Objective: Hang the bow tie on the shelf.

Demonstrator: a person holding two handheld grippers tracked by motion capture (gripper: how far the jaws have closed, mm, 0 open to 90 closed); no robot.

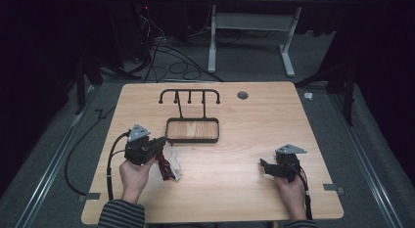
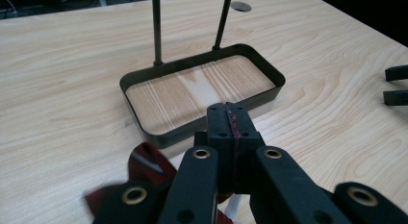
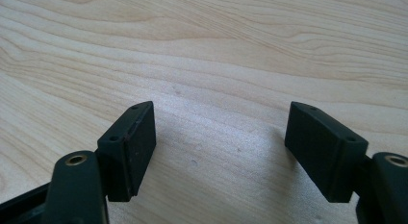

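Left gripper (image 1: 164, 144) clamped on a dark red strap (image 1: 165, 165), dangling to the desk (image 1: 235, 189) just before the black tray stand (image 1: 192, 130). Right gripper (image 1: 264, 165) wide, holding nothing, well apart.

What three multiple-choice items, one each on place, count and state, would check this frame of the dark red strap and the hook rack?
1. Where does the dark red strap hang?
A. from the left gripper
B. inside the tray
C. on a hook

2. How many posts join the rack to its tray?
A. one
B. two
C. four

3. How do the jaws of the right gripper stand?
A. shut on the strap
B. shut on nothing
C. open

Answers: 1 A, the strap is pinched between the closed jaws and dangles below them, in front of the tray. 2 B, two thin posts rise from the tray's far rim. 3 C, bare table shows between the parted jaws.
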